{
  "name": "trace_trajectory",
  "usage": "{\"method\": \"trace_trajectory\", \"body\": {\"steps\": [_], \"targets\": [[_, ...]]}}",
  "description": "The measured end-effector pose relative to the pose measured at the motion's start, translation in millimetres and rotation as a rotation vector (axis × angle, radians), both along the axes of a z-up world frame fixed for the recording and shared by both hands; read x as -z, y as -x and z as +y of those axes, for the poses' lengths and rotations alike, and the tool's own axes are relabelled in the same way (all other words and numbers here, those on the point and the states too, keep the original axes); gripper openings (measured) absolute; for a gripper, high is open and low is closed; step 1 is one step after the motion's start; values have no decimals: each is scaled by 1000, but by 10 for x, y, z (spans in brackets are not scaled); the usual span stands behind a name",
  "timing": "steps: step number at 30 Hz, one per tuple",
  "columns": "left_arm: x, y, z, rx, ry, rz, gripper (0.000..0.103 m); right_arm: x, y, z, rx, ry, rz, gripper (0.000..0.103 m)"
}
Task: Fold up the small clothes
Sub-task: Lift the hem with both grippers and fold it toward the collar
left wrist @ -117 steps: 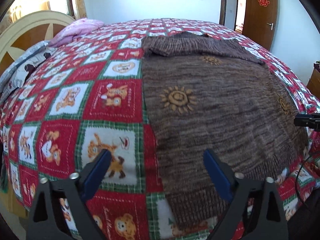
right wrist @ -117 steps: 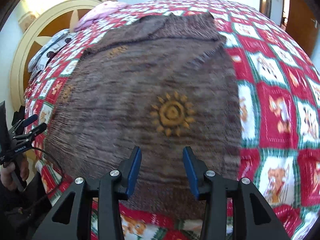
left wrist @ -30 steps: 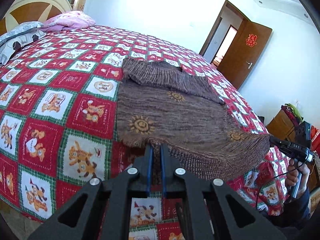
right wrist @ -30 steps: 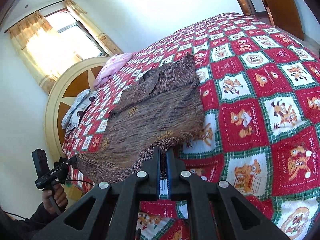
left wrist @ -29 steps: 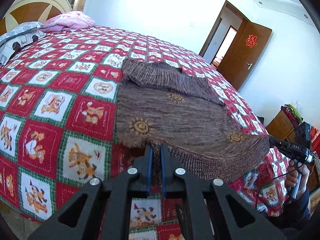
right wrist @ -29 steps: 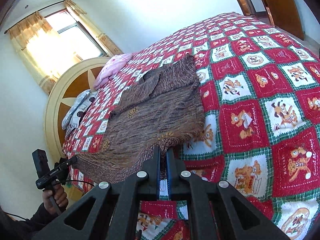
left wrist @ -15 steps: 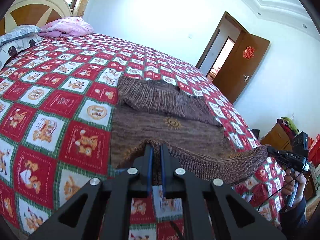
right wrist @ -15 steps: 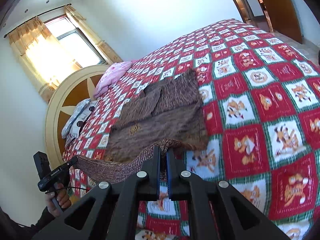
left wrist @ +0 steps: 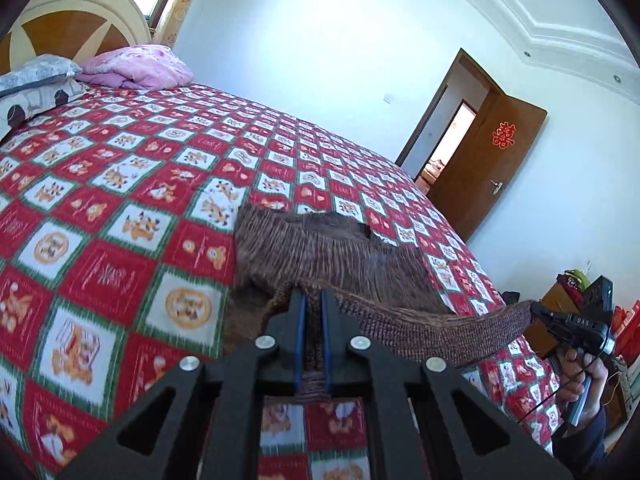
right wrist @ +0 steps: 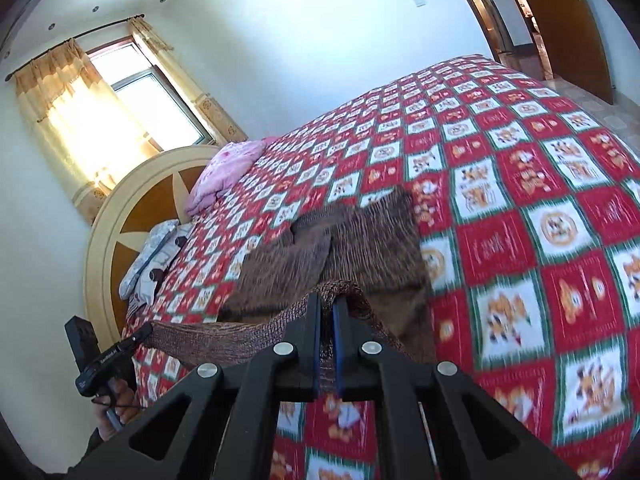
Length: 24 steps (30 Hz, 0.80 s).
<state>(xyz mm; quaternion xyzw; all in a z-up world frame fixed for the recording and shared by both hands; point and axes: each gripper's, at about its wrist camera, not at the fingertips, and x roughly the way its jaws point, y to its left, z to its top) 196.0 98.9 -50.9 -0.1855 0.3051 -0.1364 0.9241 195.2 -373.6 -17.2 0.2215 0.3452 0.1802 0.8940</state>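
over bed, both grippers pinch sweater hem.

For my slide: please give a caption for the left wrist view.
Left gripper lifts brown sweater hem above bed.

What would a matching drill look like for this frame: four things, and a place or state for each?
Things:
1. sweater
2. pink pillow
3. door
4. left gripper

Places or states:
A. standing open
B. by the headboard
C. shut on the hem
D. hem lifted off the bed, far end lying on it

Pairs: 1-D, 2-B, 3-A, 4-C
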Motion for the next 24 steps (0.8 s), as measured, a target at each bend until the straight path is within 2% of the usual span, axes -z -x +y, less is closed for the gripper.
{"method": "trace_trajectory", "body": {"steps": [11, 19, 24], "targets": [[-25, -637, 5, -32, -38, -7, 8, -45, -689, 50, 36, 31, 19, 5], [47, -1152, -33, -40, -42, 25, 8, 149, -1185, 4, 65, 45, 80, 5], [135, -1413, -8, -81, -63, 58, 4, 274, -1508, -43, 79, 45, 124, 5]]}}
